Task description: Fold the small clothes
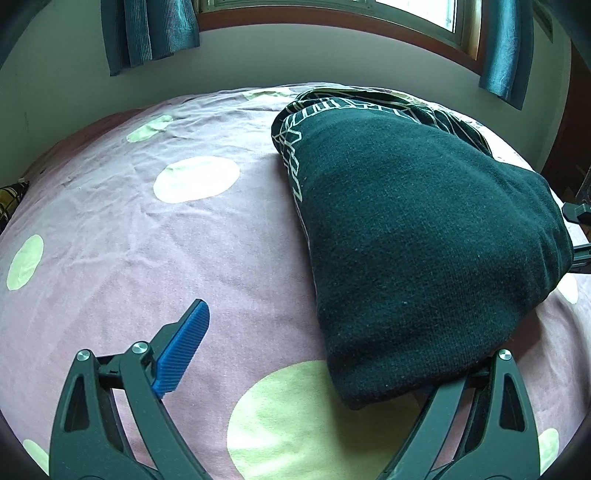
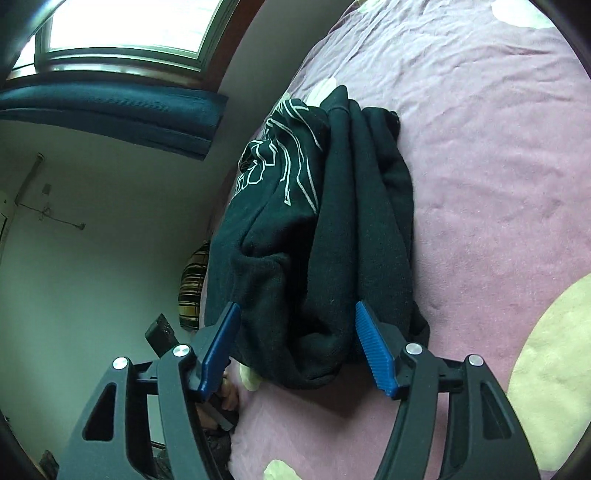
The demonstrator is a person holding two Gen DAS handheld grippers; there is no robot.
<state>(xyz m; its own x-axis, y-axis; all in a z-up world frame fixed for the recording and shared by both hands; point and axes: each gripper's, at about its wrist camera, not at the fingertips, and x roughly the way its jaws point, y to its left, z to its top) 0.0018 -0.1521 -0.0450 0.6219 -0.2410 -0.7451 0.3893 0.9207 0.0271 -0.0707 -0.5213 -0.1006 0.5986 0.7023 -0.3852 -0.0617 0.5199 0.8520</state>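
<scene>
One dark green garment (image 1: pixel 417 236), folded into a thick bundle, white line print showing at its far end. It lies on the bed (image 1: pixel 155 236) toward the right-hand edge as the left wrist view has it, well short of the wall-side edge. Two grippers in play.

Left gripper (image 1: pixel 332 354): fingers wide apart, one blue ribbed pad (image 1: pixel 184 347) over bare sheet, the other finger hidden under the near corner of the bundle, so contact there can't be told; nothing clamped.

Right gripper (image 2: pixel 295 347): two blue pads (image 2: pixel 373 350) spread, one either side of the bundle's near end. Fabric sits between them, but the pads don't look pressed in, though the right one is close against the cloth.

One bed, pink sheet, wrinkled, with pale yellow-green dots: six or so countable in the left wrist view. Two teal curtains (image 1: pixel 147 33) hang either side of one wood-framed window (image 1: pixel 332 14), over a plain pale wall. One striped item (image 2: pixel 192 288) sits past the bed's edge, a small part visible; what it is can't be told.
</scene>
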